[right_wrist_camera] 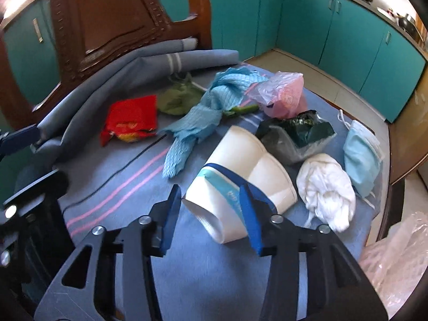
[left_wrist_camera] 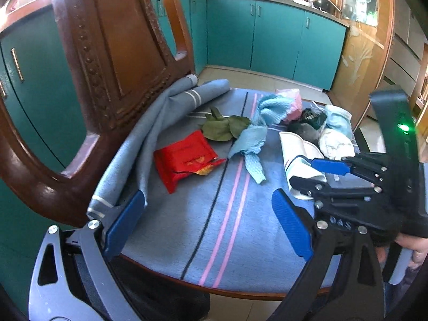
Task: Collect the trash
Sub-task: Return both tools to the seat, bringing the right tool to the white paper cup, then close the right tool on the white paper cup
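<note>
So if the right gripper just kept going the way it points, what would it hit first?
Most likely the paper cup: the right gripper already has the cup's mouth end between its fingers, and one finger lies across its wall. Whether the pads are pressing yet is unclear.

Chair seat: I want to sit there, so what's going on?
A person with two hand-held grippers is clearing trash off the blue striped cloth on the seat. The right gripper is clamped on the white paper cup lying on its side. The left gripper hovers open and empty. The red snack wrapper and blue face mask lie untouched.
</note>
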